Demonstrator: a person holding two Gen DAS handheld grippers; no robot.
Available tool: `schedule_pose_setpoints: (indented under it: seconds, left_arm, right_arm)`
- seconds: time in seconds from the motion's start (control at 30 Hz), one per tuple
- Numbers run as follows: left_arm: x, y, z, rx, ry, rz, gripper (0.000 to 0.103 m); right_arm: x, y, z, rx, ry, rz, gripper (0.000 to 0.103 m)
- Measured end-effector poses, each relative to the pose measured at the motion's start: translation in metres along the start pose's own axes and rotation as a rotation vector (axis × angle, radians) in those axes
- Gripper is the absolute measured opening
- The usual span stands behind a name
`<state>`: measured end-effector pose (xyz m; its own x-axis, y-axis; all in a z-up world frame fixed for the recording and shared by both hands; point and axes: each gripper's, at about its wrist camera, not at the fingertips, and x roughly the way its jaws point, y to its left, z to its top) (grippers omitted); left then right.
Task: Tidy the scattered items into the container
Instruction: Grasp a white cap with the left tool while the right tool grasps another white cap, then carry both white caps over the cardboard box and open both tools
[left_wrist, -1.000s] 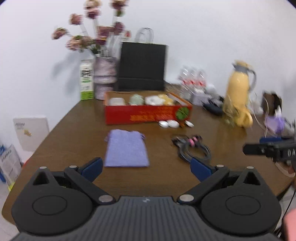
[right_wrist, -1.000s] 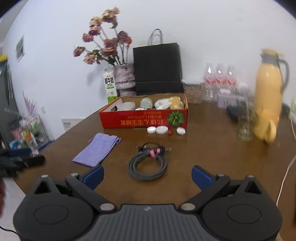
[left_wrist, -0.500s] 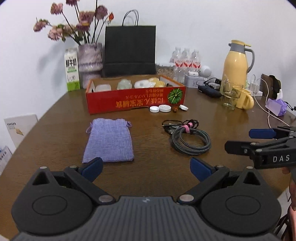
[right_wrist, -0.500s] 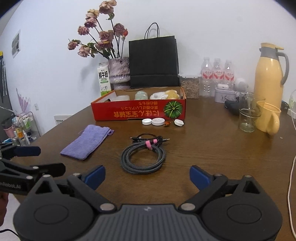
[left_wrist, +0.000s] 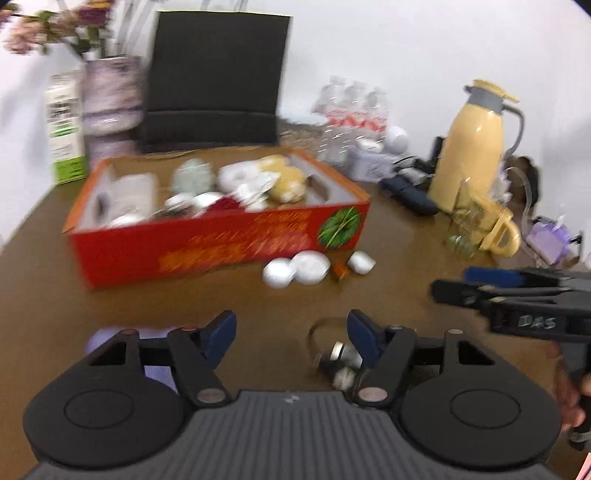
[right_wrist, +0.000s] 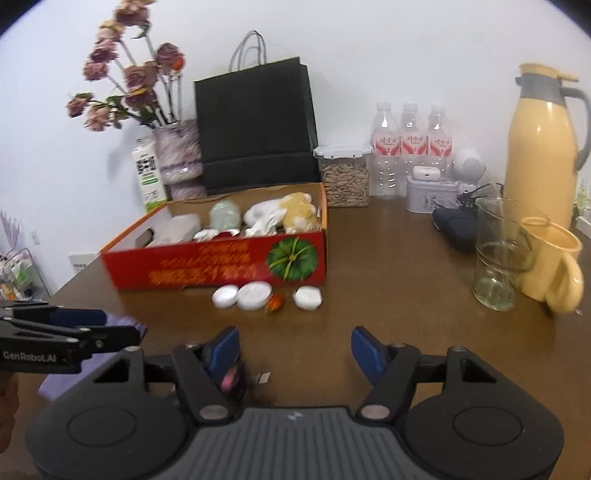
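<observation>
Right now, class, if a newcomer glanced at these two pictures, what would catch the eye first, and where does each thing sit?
The red box in the middle of the brown table, stuffed with white and yellow odds and ends, stands out first. In front of it lie three white lids. On the right a tall yellow jug stands behind a matching mug, and a black bag stands against the wall behind the box.

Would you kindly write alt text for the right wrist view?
The right gripper, jaws closing on nothing, points at three white caps lying before a red cardboard box on a brown table. A yellow thermos stands at right.
</observation>
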<state>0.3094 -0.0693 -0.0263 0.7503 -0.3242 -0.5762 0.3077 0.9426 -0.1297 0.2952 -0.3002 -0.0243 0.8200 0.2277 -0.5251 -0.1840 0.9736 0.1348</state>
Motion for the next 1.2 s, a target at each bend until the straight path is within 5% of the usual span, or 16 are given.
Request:
schedule_pose_setpoints:
  seconds: [0.1, 0.2, 0.43, 0.53, 0.63, 0.7, 1.07, 1.2]
  left_arm:
    - [0.038, -0.002, 0.012, 0.076, 0.015, 0.069, 0.053]
    - [0.069, 0.005, 0.019, 0.088, 0.055, 0.044, 0.046]
    - [0.101, 0.017, 0.024, 0.095, 0.068, 0.014, 0.046]
    - [0.107, 0.018, 0.022, 0.100, 0.078, 0.010, 0.044]
    - [0.108, 0.014, 0.020, 0.138, 0.059, 0.022, 0.043]
    - [0.108, 0.013, 0.019, 0.150, 0.051, 0.025, 0.030]
    - [0.099, 0.008, 0.019, 0.130, 0.061, 0.037, 0.029]
    - [0.051, 0.006, 0.026, 0.111, -0.010, 0.000, 0.029]
  right_arm:
    - [0.037, -0.009, 0.017, 0.009, 0.032, 0.017, 0.062]
    - [0.075, -0.013, 0.030, -0.004, 0.081, -0.001, 0.058]
    - [0.125, -0.014, 0.034, -0.044, 0.132, -0.001, 0.051]
    - [0.134, -0.016, 0.031, -0.046, 0.142, 0.012, 0.033]
    - [0.135, -0.015, 0.029, -0.066, 0.119, 0.001, 0.029]
    - [0.135, -0.015, 0.025, -0.076, 0.102, 0.003, 0.029]
    - [0.125, -0.006, 0.018, -0.099, 0.085, 0.006, 0.026]
    - [0.121, -0.002, 0.020, -0.115, 0.078, -0.033, 0.026]
